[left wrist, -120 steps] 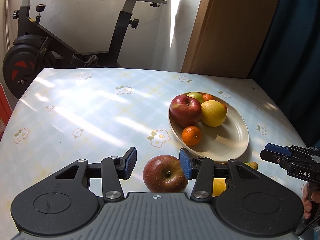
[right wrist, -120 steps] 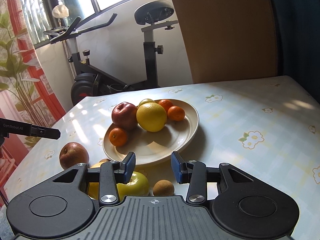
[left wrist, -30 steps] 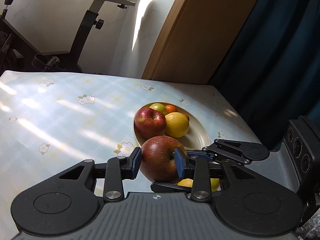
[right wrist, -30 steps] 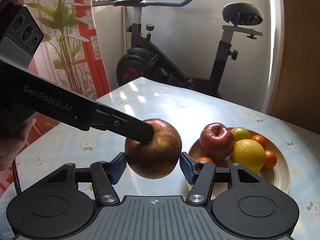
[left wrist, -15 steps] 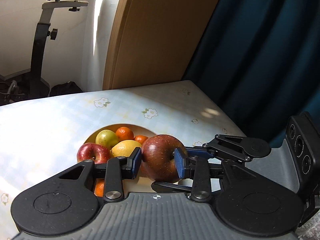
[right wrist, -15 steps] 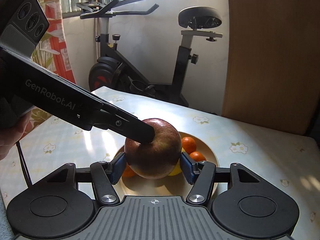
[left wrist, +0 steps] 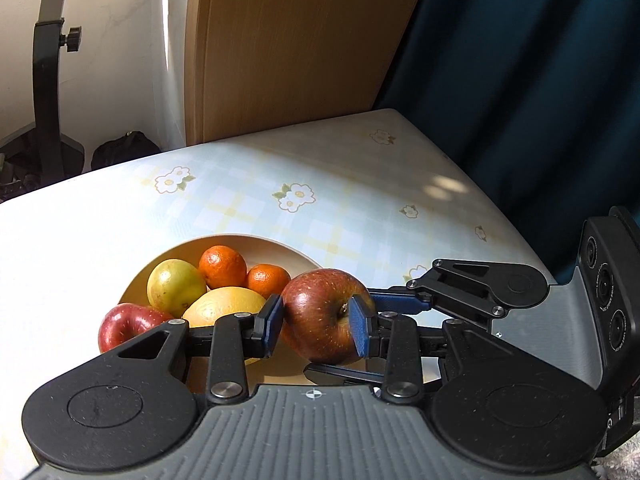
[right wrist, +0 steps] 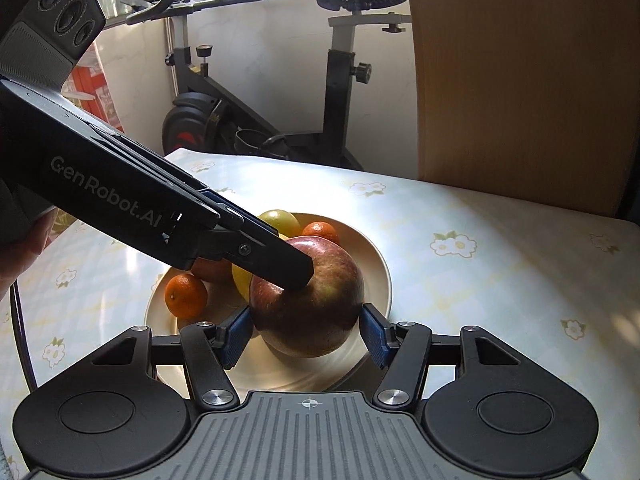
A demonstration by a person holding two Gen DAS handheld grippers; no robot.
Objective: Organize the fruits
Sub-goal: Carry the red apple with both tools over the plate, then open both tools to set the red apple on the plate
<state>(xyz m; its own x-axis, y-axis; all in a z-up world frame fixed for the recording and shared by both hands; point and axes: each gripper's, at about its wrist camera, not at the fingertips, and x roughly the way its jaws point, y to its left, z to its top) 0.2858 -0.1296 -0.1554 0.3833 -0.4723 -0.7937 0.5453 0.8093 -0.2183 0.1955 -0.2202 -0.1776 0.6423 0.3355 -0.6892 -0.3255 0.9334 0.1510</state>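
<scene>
Left claw (left wrist: 316, 328) grips a big dark-red round apple (left wrist: 326, 316), blue pads pressed on both sides, centre of the left wrist frame, held above the near rim of the round cream plate (left wrist: 256, 242). Right claw (right wrist: 306, 336) is partly open w/ the apple (right wrist: 308, 300) between its pads; contact can't be told. Plate on the floral-check bench (left wrist: 360, 184) holds a red apple (left wrist: 124, 322), yellow citrus (left wrist: 224, 304), green fruit (left wrist: 174, 286) & two small oranges (left wrist: 222, 266).

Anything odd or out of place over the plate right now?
Yes: both grippers are on one apple above the plate. The left gripper clamps it; the right gripper brackets the same fruit.
</scene>
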